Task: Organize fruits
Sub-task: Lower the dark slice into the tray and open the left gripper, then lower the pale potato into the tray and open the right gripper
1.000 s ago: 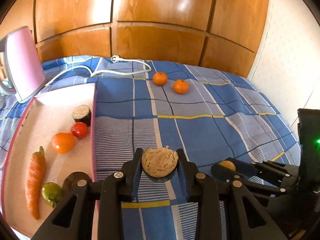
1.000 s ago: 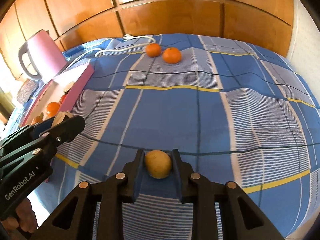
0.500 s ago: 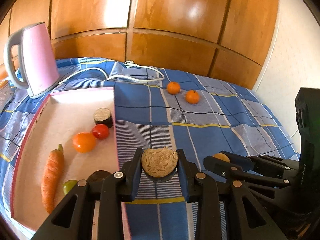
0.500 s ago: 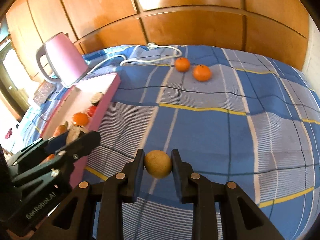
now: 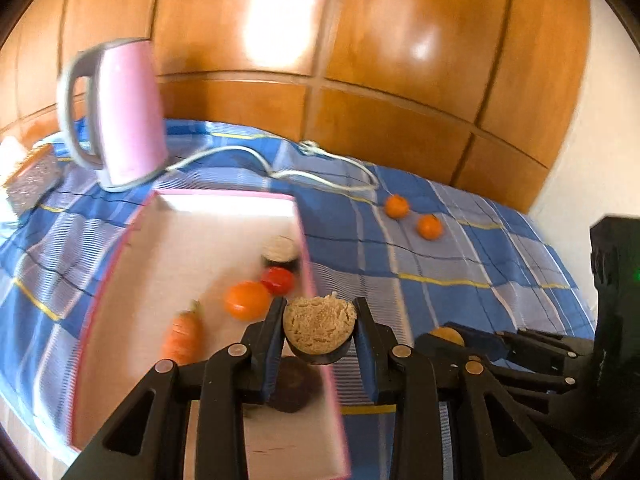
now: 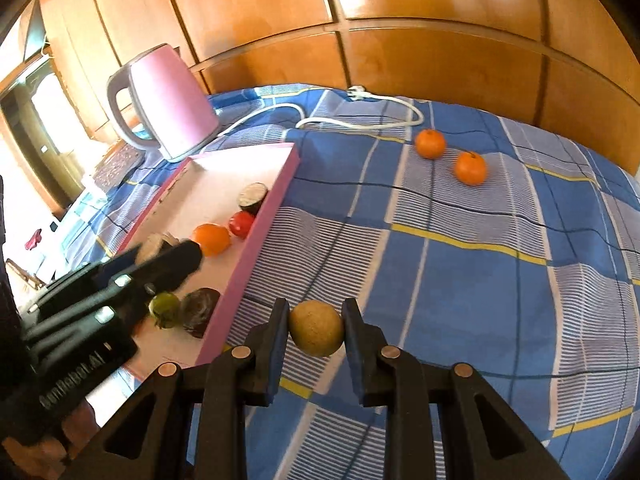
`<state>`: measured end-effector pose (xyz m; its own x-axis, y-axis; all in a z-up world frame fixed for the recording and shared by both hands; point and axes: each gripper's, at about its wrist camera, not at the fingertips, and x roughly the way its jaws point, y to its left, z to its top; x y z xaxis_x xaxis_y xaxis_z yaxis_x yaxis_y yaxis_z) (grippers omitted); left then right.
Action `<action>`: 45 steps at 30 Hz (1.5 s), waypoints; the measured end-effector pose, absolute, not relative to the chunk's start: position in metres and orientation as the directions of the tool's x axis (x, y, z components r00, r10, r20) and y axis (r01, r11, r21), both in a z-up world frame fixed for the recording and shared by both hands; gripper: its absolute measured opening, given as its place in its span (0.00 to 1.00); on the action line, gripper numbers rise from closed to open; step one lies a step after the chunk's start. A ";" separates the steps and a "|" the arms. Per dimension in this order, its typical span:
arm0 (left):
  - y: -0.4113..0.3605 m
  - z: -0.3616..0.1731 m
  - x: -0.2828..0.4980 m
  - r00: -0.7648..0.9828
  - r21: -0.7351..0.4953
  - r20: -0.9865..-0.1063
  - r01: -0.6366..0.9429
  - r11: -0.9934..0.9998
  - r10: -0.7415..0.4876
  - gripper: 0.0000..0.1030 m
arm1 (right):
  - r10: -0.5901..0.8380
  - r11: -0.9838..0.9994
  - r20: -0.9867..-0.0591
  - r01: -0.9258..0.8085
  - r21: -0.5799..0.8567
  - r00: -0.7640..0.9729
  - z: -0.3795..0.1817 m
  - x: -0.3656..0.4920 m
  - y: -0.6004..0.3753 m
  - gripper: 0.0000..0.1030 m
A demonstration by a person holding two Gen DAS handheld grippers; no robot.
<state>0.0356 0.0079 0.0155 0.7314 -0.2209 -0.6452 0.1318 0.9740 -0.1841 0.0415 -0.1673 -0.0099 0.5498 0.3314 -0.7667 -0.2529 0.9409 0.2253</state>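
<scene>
The left gripper [image 5: 319,330] pinches a cut half of a dark-skinned fruit [image 5: 319,328], its pale crumbly face turned toward the camera and its rind against both pads. Directly under and ahead-left of this gripper lies the pink tray [image 5: 316,308], whose right wall passes just beneath the held piece. In the tray, ahead of the gripper and slightly left, sit an orange tomato [image 5: 247,299] and a red tomato [image 5: 277,281] touching each other, with another cut half [image 5: 281,253] just beyond them; a carrot [image 5: 182,333] lies to the left, and a dark round fruit [image 5: 294,386] rests below the gripper's left finger. The right gripper [image 6: 316,332] is pressed onto a round tan fruit [image 6: 317,332], held above the blue checked bedspread [image 6: 460,280] just right of the tray wall. To its left a green tomato [image 6: 164,309] lies beside the dark fruit inside the tray. Far ahead and to the right, two mandarins [image 6: 430,143] lie close together on the bedspread, well apart from the tray. A pink kettle [image 6: 168,102] stands beyond the tray's far end, its white cord [image 6: 360,120] trailing toward the wooden headboard [image 6: 400,8].
</scene>
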 end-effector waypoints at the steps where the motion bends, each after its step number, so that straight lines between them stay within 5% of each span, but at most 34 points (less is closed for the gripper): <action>1: 0.016 0.017 0.036 0.736 -0.185 -0.644 0.113 0.976 -0.207 0.32 | 0.342 0.937 -0.766 -0.261 0.233 0.545 -0.010 0.043 -0.164 0.26; 19: 0.095 0.012 0.058 0.747 -0.152 -0.664 -0.092 0.984 -0.033 0.32 | 0.435 0.883 -0.747 -0.402 0.244 0.502 0.004 0.079 -0.085 0.26; 45: 0.100 0.011 0.065 0.744 -0.158 -0.668 -0.117 0.980 -0.019 0.32 | 0.472 0.872 -0.725 -0.383 0.304 0.501 0.010 0.108 -0.063 0.27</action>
